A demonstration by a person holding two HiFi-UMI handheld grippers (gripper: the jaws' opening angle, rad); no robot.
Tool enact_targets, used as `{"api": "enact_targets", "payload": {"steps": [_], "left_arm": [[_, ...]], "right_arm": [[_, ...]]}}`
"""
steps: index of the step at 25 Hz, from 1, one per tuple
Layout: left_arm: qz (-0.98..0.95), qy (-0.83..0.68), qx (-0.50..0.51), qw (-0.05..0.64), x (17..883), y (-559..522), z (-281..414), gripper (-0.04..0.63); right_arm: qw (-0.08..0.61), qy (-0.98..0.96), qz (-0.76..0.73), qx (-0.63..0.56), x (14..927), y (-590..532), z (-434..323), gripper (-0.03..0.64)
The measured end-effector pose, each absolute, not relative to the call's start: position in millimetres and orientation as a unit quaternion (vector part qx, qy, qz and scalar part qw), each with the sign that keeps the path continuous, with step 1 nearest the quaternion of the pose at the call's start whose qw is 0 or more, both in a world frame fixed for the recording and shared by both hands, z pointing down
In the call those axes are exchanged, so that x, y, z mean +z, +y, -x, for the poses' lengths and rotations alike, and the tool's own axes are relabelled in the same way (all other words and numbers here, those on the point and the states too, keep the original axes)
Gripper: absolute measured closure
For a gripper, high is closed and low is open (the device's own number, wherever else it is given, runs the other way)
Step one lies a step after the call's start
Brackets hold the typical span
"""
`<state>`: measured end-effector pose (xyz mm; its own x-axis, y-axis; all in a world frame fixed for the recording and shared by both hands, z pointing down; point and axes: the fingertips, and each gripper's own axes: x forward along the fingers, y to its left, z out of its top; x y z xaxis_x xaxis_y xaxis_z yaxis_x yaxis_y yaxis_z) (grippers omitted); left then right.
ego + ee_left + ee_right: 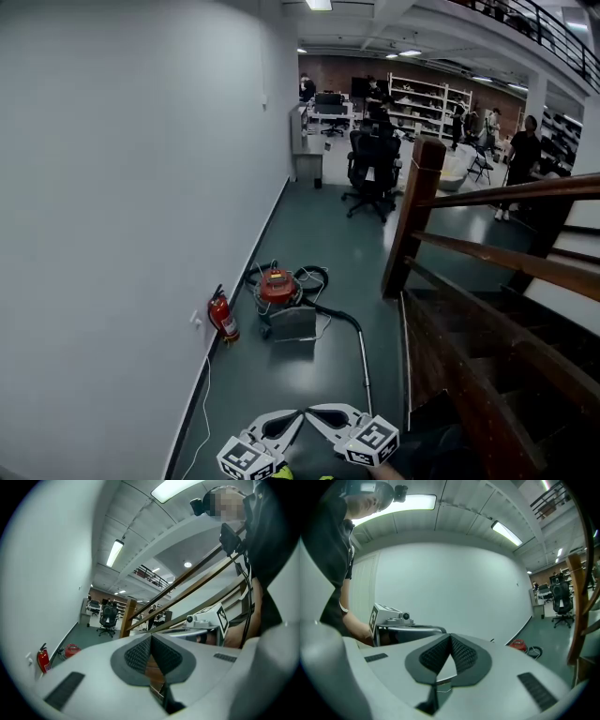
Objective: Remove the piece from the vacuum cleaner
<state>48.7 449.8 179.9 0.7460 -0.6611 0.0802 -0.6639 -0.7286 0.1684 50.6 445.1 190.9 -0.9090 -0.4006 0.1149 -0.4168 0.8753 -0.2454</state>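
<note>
A long grey wall and a wooden staircase flank the floor where the red vacuum cleaner sits near the wall, a fire extinguisher just beside it, well apart from the left gripper and right gripper, both closed on nothing.
</note>
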Motion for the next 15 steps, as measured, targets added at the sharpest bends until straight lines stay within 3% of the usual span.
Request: {"api": "enact_targets", "payload": {"steps": [15], "left_arm": [[-0.935,-0.338,0.011,0.102,184,448,-31,0.588]], "right_arm": [[0.044,-0.964,-0.231,0.127,194,444,-33,0.603]]}}
